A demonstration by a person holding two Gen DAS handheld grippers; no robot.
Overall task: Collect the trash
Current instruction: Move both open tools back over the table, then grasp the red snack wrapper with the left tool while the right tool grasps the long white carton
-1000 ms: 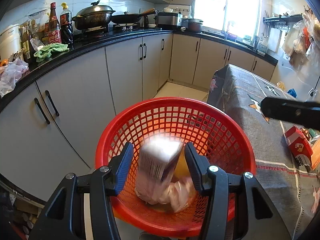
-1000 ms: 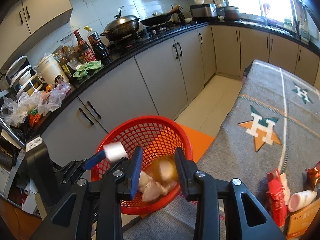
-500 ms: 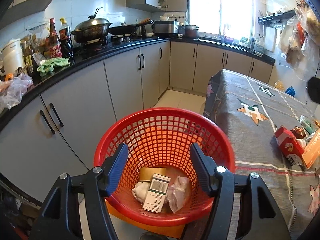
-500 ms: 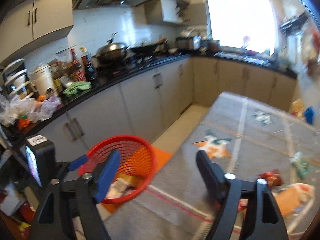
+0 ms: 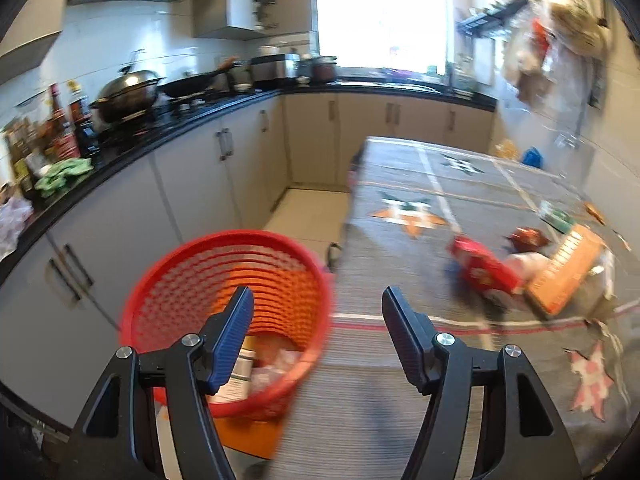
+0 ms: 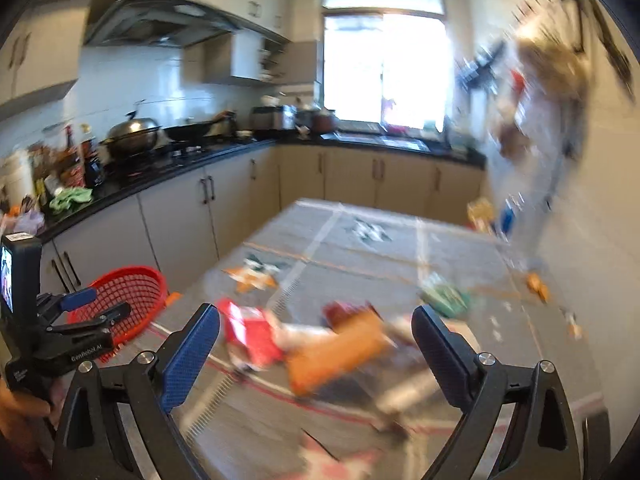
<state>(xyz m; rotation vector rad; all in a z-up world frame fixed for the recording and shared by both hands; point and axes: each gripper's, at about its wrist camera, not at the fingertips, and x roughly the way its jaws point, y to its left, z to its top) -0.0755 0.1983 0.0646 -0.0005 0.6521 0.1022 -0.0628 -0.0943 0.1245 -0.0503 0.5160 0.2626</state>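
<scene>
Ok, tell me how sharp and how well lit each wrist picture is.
Left wrist view: motion blur smears the red basket and the trash on the table, the window is blown out white, and the gripper's own jaws stay sharp. Right wrist view: heavier blur on the orange packet, with the same window glare and fisheye bending at the edges.

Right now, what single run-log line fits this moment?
phase: between picks | left gripper: open, empty | right gripper: open, empty | red basket: holds trash | table: red pack, orange box remain
</scene>
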